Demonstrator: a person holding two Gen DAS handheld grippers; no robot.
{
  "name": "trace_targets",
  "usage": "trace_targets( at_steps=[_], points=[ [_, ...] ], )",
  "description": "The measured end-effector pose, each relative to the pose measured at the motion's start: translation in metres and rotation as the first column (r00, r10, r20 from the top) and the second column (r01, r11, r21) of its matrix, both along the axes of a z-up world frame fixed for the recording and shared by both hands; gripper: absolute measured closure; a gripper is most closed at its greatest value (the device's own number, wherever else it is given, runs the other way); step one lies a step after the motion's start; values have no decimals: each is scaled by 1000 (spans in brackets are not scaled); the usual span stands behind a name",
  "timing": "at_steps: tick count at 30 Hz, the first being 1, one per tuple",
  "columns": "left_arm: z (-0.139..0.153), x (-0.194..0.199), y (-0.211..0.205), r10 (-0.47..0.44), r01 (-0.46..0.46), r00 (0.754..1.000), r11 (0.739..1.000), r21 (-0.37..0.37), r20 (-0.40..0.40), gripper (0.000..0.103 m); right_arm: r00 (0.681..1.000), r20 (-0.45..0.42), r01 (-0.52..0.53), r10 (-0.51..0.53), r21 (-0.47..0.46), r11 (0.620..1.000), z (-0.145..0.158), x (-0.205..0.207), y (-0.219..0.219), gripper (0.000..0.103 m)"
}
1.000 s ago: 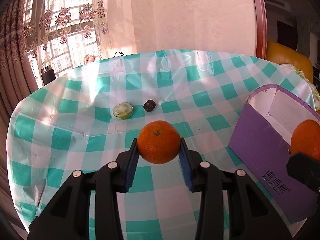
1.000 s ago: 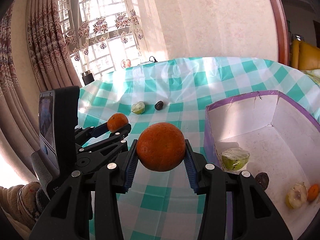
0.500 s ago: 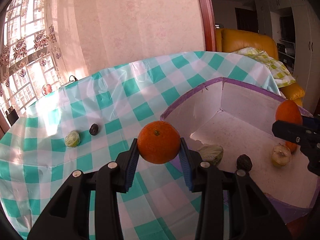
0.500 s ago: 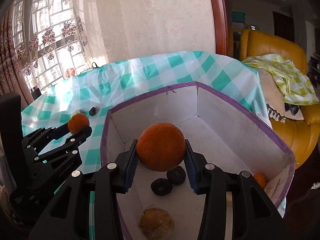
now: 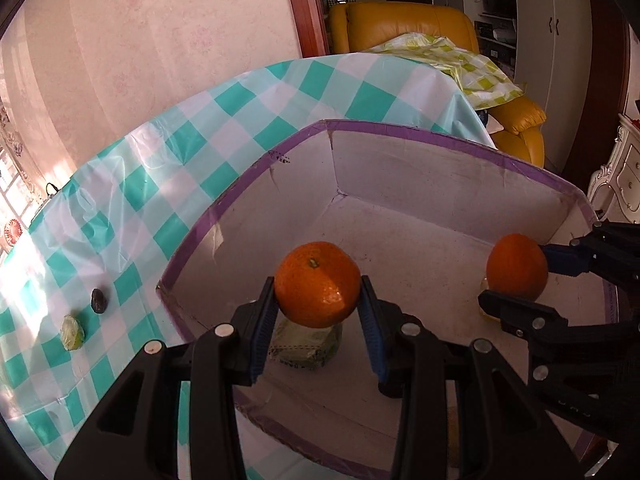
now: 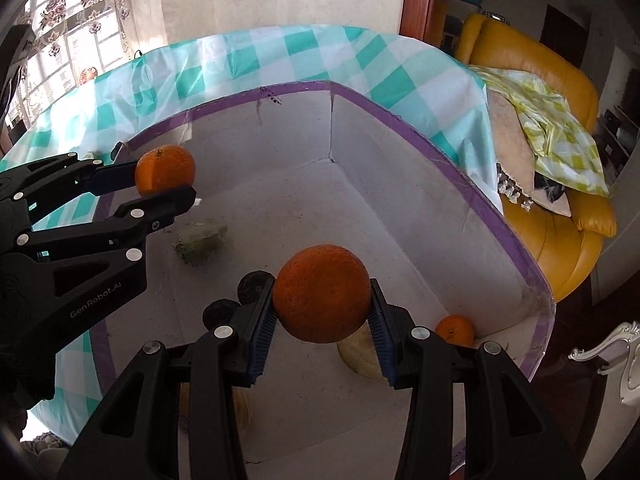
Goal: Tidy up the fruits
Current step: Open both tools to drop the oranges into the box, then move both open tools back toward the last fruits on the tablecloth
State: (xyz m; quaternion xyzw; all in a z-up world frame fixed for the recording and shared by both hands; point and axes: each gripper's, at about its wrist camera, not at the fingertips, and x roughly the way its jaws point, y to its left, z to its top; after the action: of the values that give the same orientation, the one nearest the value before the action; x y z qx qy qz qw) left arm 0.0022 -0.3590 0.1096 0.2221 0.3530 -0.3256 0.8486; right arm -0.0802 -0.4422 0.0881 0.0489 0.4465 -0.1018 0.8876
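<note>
My left gripper (image 5: 318,308) is shut on an orange (image 5: 317,285) and holds it above the near left part of the purple-rimmed white box (image 5: 400,168). My right gripper (image 6: 322,312) is shut on a second orange (image 6: 322,293) above the box's floor (image 6: 360,208); that orange also shows in the left wrist view (image 5: 517,266). The left gripper's orange shows in the right wrist view (image 6: 165,170). In the box lie a green wrapped fruit (image 6: 200,240), two dark fruits (image 6: 252,284), a small orange (image 6: 456,330) and a pale fruit (image 6: 360,354).
On the green checked tablecloth (image 5: 224,120) outside the box lie a green fruit (image 5: 72,333) and a dark fruit (image 5: 98,300). A yellow sofa (image 6: 560,120) with a yellow-green cloth stands beyond the table's far edge. A window with curtains is at the left.
Both grippers have moved right with their oranges, from over the tablecloth to over the inside of the box. Both stay shut on their oranges.
</note>
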Motion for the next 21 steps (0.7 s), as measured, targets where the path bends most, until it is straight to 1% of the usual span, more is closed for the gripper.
trace_targets(
  at_steps=[2,5,7,8,9,13,15,18,21],
  points=[
    [-9,6,-7,1,0,999,1000,19,-45,63,1000,-7,-1,1,10,1000,-3,-1,-2,59],
    [-22,11,-12,18,-14,997,998,54,-77,61,999,-34,14,-14,-5,1000,-9,1,-4,58],
    [-25,12,-12,30,-26,996,998,53,-81,40,1000,-22,22,-22,0,1000,-7,0,-7,42],
    [-22,12,-10,34,-31,997,999,40,-70,24,1000,-12,23,-23,0,1000,-5,0,-7,37],
    [-19,11,-8,33,-32,998,999,25,-58,20,1000,-6,26,-26,-10,1000,-3,0,-7,30],
    [-8,11,0,35,-36,999,999,-6,-34,20,999,-9,41,-41,-22,999,-3,2,-7,30],
    [-3,13,10,56,-57,998,998,-35,-26,16,998,5,59,-59,-25,998,-1,1,-7,30],
    [7,18,37,111,-112,994,988,-105,-21,8,996,45,81,-80,-25,996,7,-3,-5,27],
    [13,21,70,178,-177,984,972,-155,-9,5,990,102,97,-93,-35,995,20,-6,0,24]
  ],
)
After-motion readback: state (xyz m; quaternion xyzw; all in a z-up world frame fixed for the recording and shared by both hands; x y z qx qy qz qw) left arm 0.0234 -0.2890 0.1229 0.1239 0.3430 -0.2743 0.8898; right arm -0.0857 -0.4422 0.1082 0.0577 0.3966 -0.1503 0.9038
